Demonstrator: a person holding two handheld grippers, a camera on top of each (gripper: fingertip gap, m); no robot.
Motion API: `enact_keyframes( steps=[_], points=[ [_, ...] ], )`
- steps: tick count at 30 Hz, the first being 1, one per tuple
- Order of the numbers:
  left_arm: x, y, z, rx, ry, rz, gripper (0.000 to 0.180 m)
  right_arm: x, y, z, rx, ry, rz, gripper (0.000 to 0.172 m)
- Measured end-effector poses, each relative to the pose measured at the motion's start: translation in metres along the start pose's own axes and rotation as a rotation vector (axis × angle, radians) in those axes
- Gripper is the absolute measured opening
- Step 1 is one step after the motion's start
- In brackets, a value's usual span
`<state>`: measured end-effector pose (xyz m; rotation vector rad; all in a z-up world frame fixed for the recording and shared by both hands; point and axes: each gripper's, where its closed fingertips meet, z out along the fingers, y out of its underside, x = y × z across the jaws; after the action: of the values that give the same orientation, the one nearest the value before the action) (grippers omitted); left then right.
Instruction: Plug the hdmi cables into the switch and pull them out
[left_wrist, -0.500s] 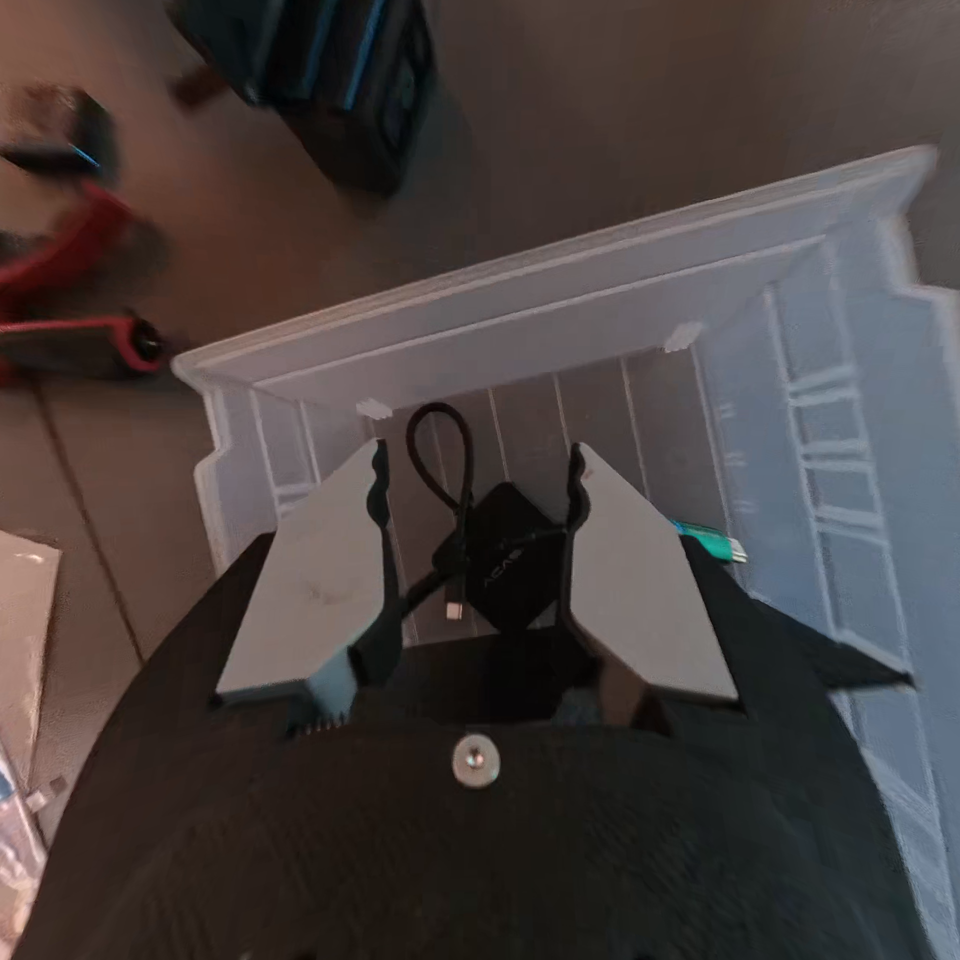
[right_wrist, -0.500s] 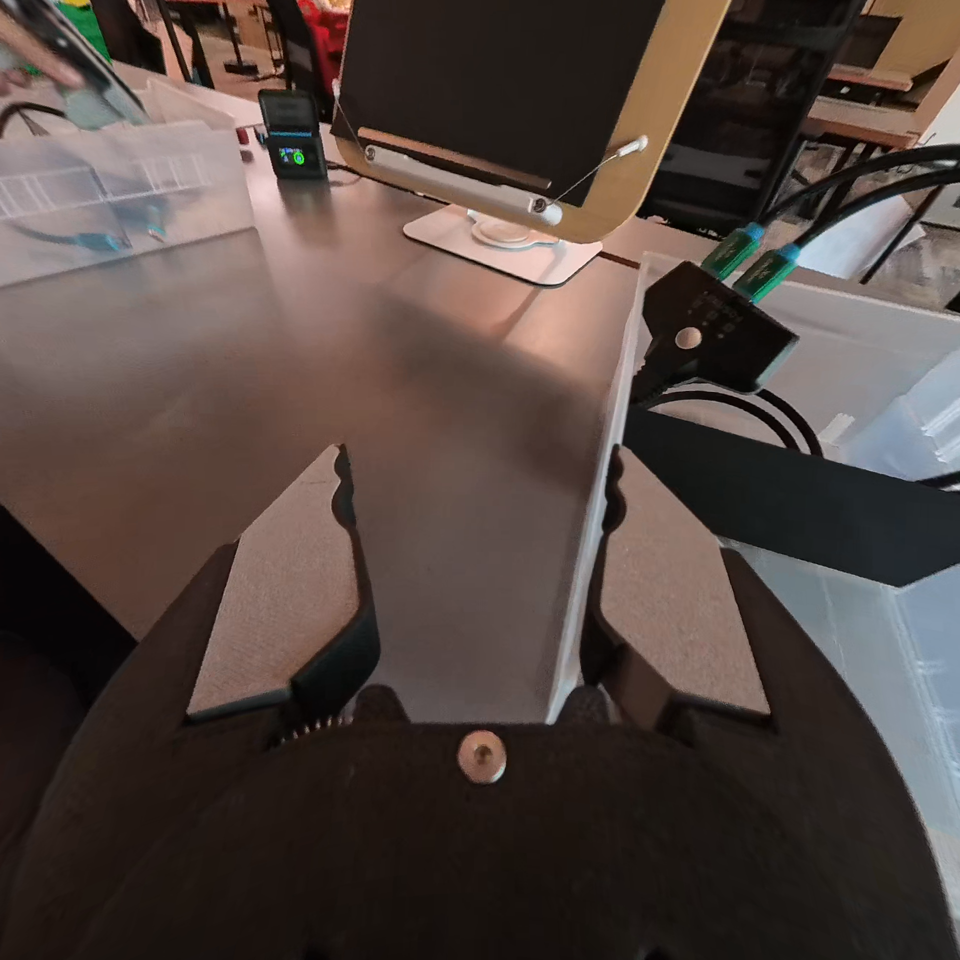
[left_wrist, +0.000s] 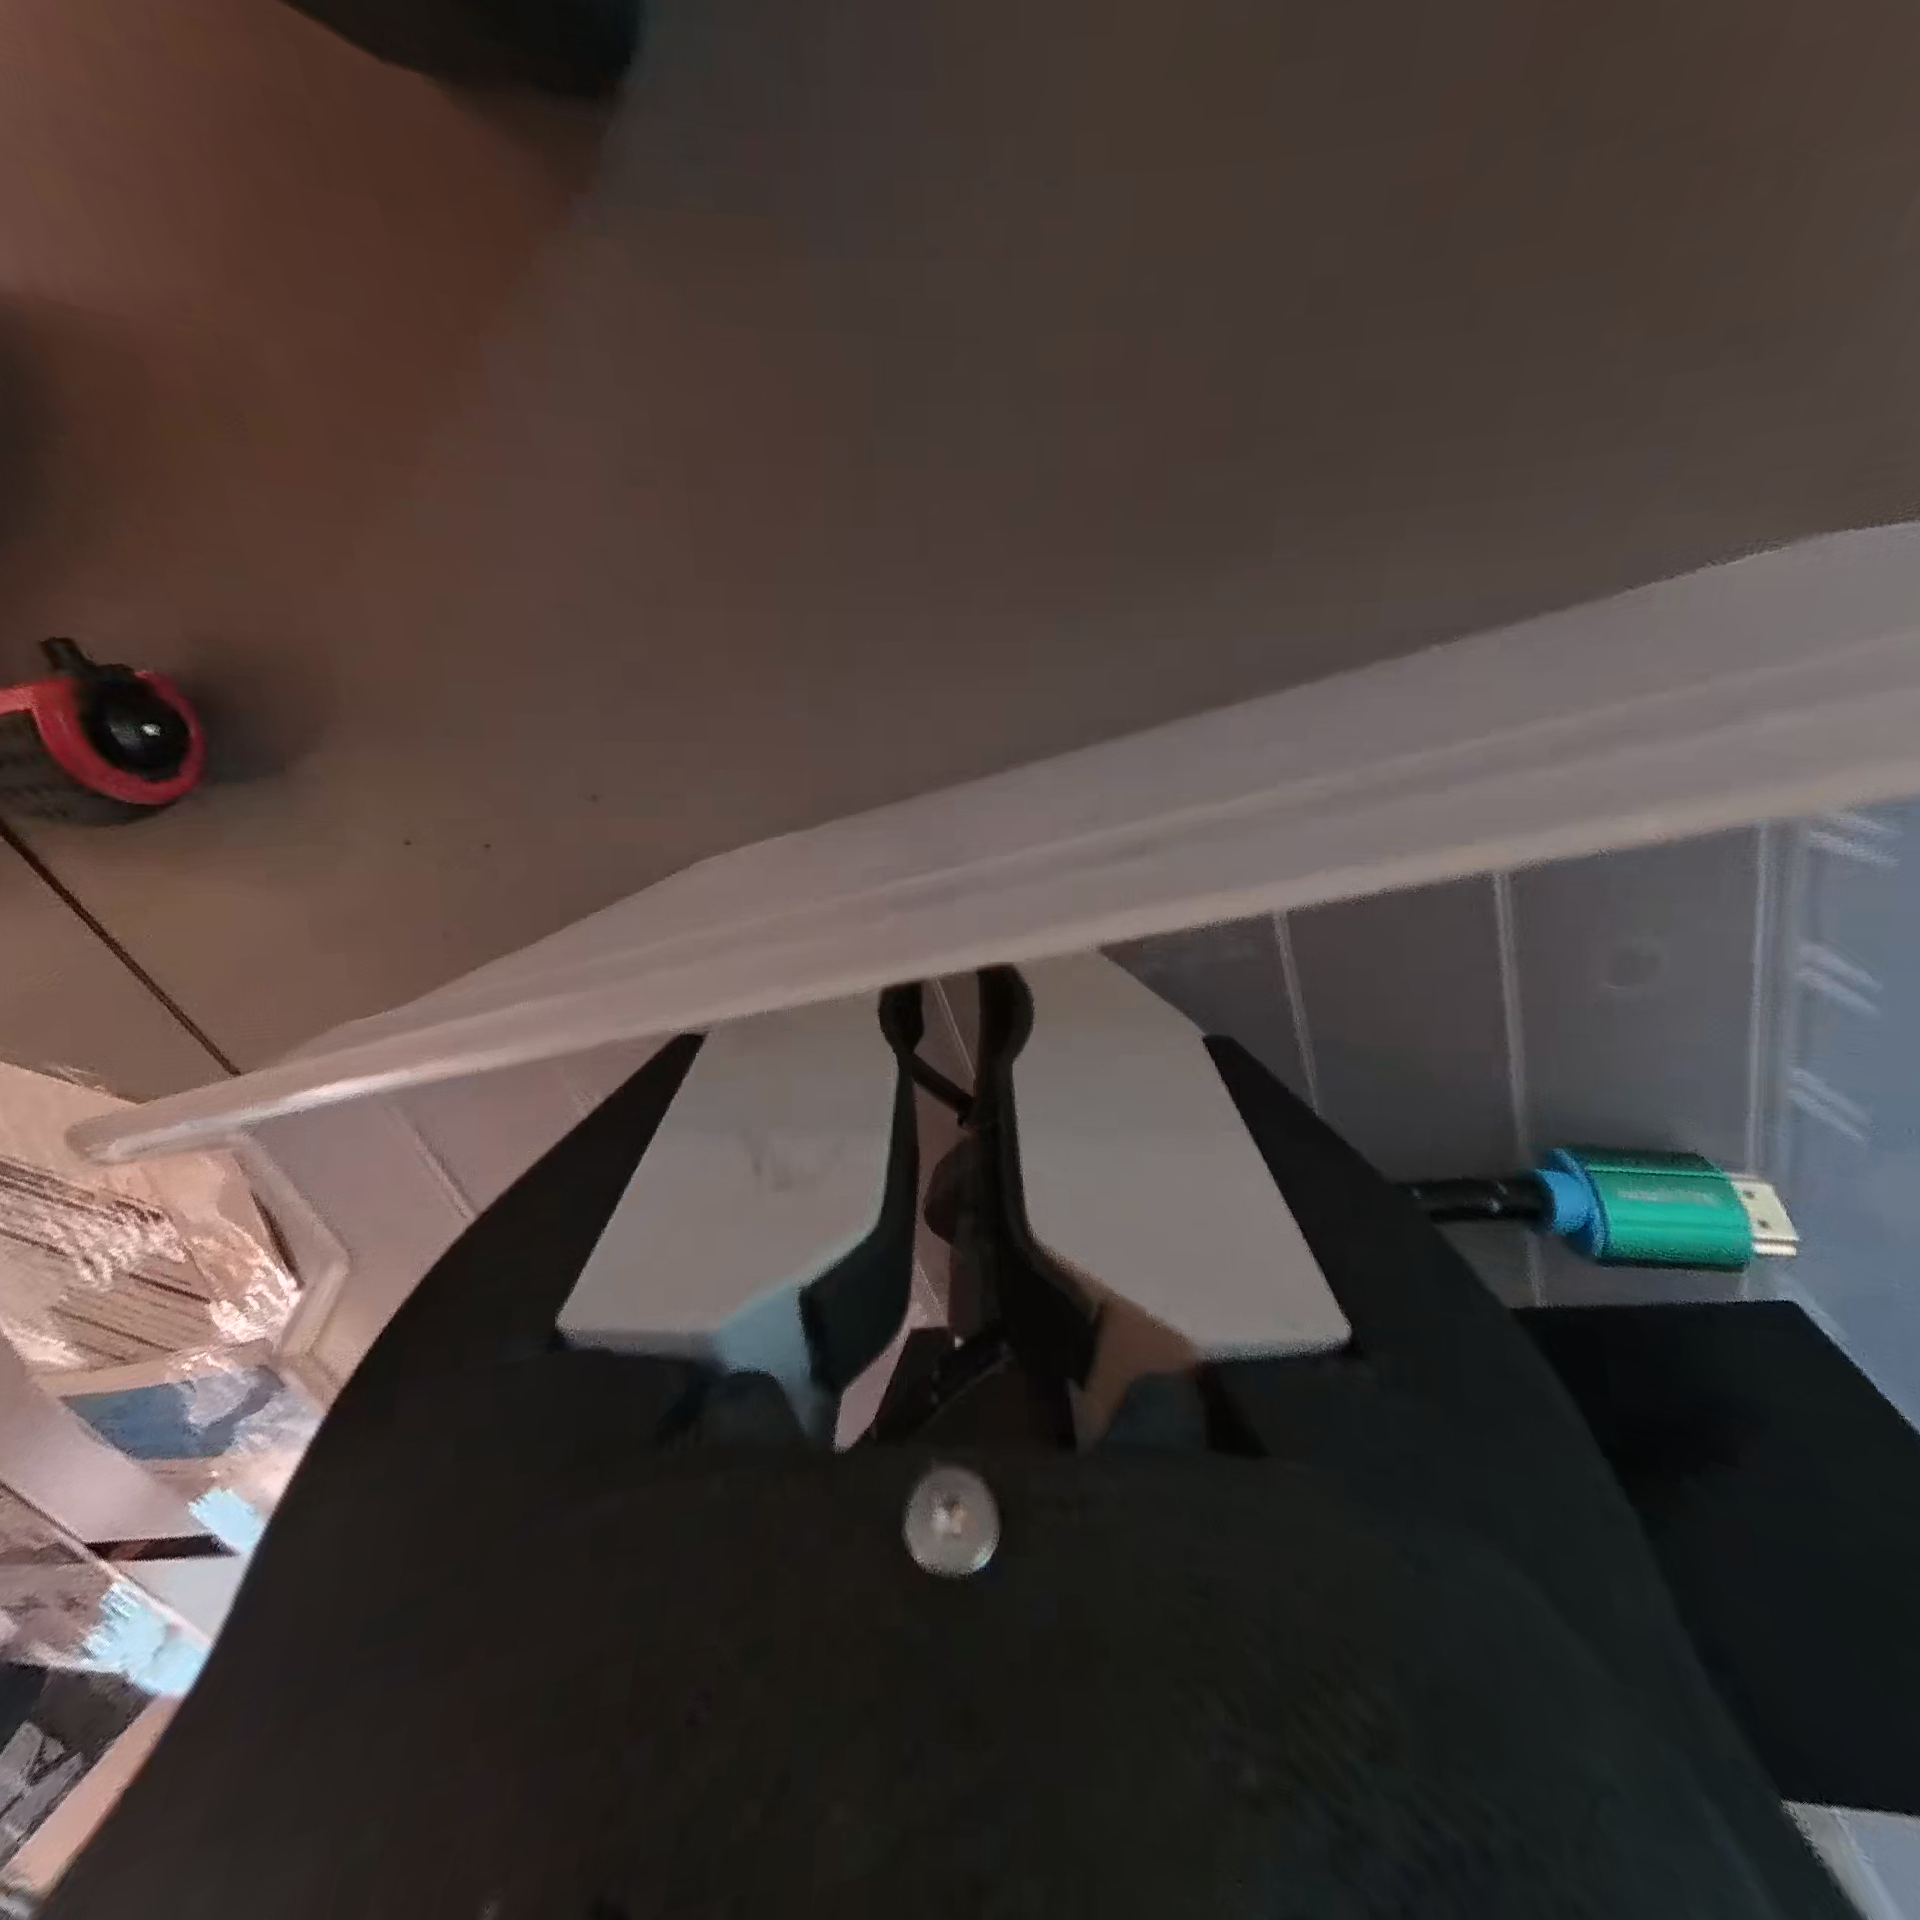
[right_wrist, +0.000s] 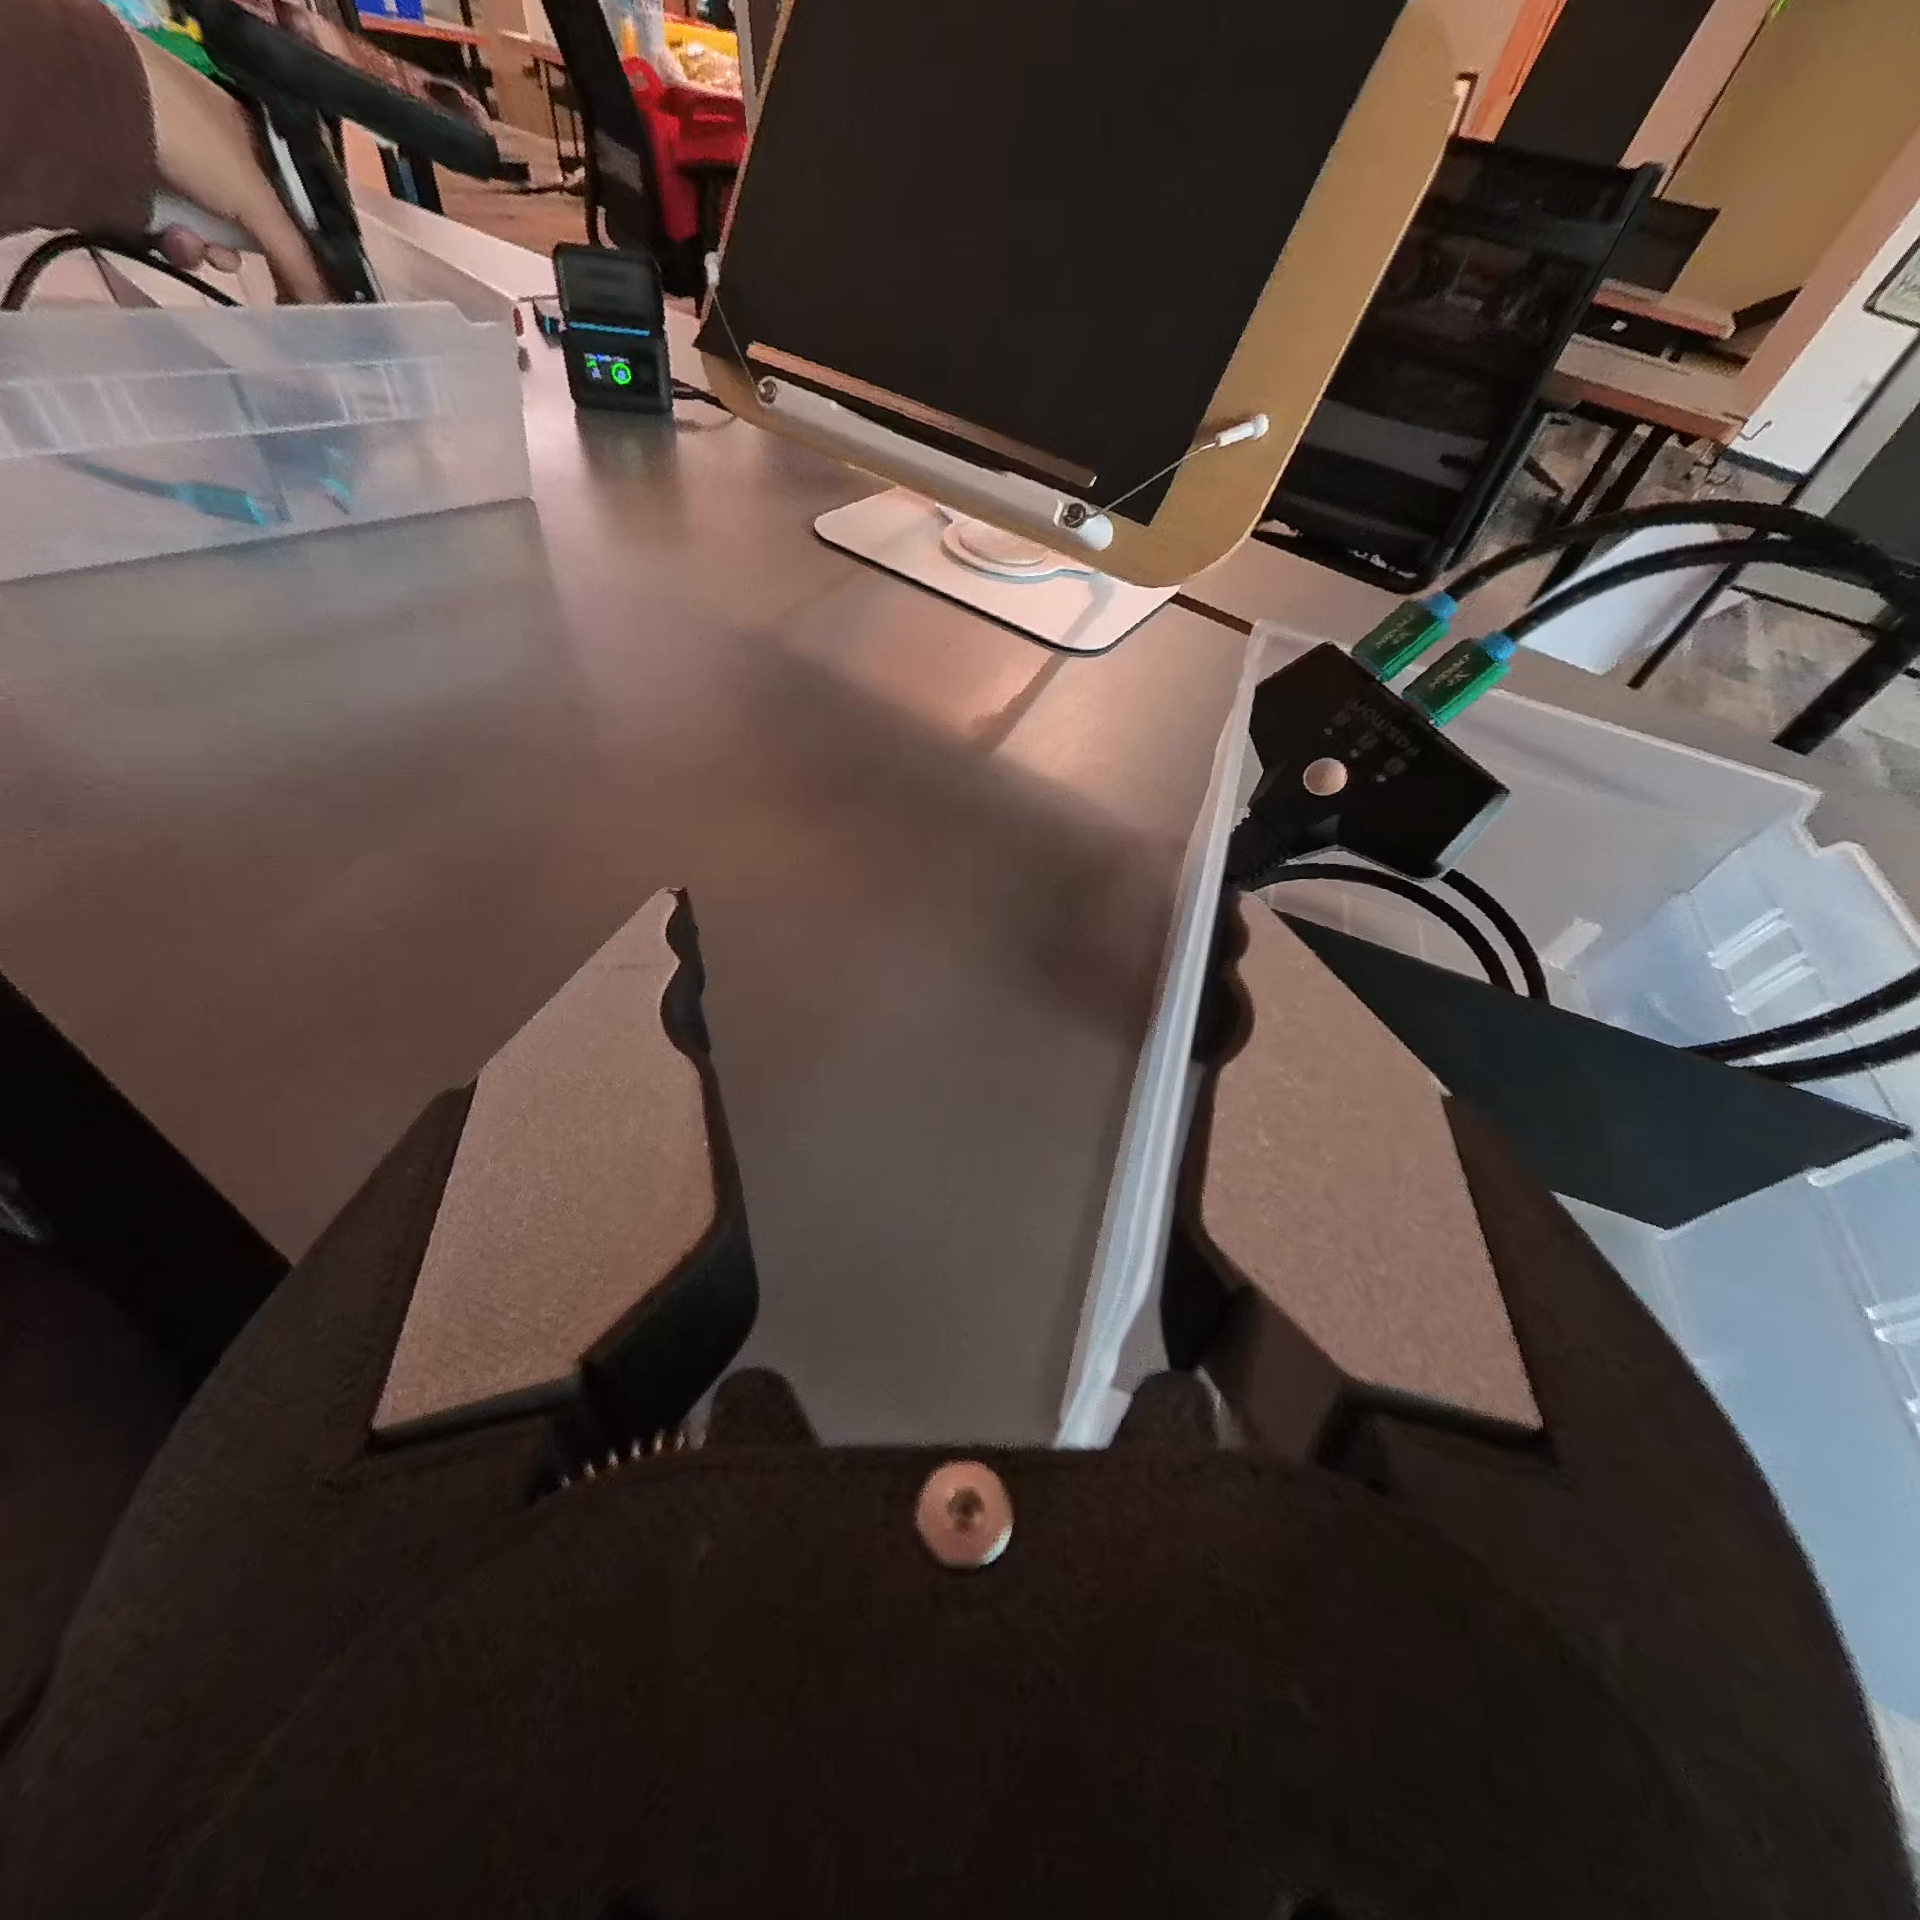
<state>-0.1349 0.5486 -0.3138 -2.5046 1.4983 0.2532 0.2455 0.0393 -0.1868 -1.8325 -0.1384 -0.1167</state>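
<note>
The brown table (right_wrist: 727, 727) carries two translucent bins, well apart, with a tablet on a stand (right_wrist: 1039, 260) between them at the back.

The right gripper (right_wrist: 956, 935) stands wide open and grips nothing. It straddles the near wall of the right-hand bin (right_wrist: 1174, 1039), one finger over the table and the other inside. The black switch (right_wrist: 1371, 769) sits in that bin, ahead and to the right of the gripper, near its inner finger but not touching it. Two green HDMI plugs (right_wrist: 1403, 629) are seated side by side in its far edge, and their black cables arc away to the right.

The left gripper (left_wrist: 951, 1003) is down inside the left-hand bin (left_wrist: 1143, 831). Its fingers are drawn almost together on a thin black cord (left_wrist: 935, 1091); the bin's rim hides the very tips. A loose green plug (left_wrist: 1652, 1205) lies on the bin floor just to its right, untouched.

Judgement: the step in hand is lifting this cord out.
- The hold is narrow, so the cord could slip. A slow, straight lift is advised.
- The rim overhangs the fingers and should be cleared before any move sideways.
- The free gripper is best placed to steady the switch body when a plug is pulled.
</note>
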Motion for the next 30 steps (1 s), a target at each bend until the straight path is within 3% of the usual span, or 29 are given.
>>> enact_keyframes(
  steps=[5, 7, 10, 11, 13, 18, 23, 30],
  points=[
    [0.003, 0.004, -0.013, 0.021, -0.017, -0.014, 0.0, 0.006, -0.004, -0.02, 0.041, 0.022, 0.021, 0.095],
    [0.006, 0.007, -0.016, 0.017, -0.012, -0.019, 0.03, 0.006, -0.007, -0.027, 0.058, 0.028, 0.027, 0.094],
    [0.001, 0.017, -0.007, -0.022, -0.025, -0.049, 0.041, 0.004, -0.009, -0.032, 0.067, 0.025, 0.032, 0.094],
    [-0.002, 0.02, -0.003, -0.035, -0.031, -0.062, 0.038, 0.003, -0.009, -0.033, 0.066, 0.023, 0.029, 0.094],
    [-0.002, 0.021, 0.002, -0.02, -0.01, -0.068, 0.003, 0.001, -0.012, -0.033, 0.066, 0.024, 0.017, 0.094],
    [-0.009, 0.018, -0.007, 0.02, -0.014, -0.046, 0.002, -0.011, -0.02, -0.031, 0.072, -0.009, 0.001, 0.094],
    [-0.022, 0.001, -0.073, 0.277, -0.038, -0.067, 0.002, -0.03, -0.028, -0.028, 0.074, -0.063, -0.023, 0.094],
    [-0.01, -0.027, -0.227, 0.838, -0.038, -0.076, 0.002, -0.086, -0.054, -0.012, 0.111, -0.272, -0.043, 0.092]
  ],
)
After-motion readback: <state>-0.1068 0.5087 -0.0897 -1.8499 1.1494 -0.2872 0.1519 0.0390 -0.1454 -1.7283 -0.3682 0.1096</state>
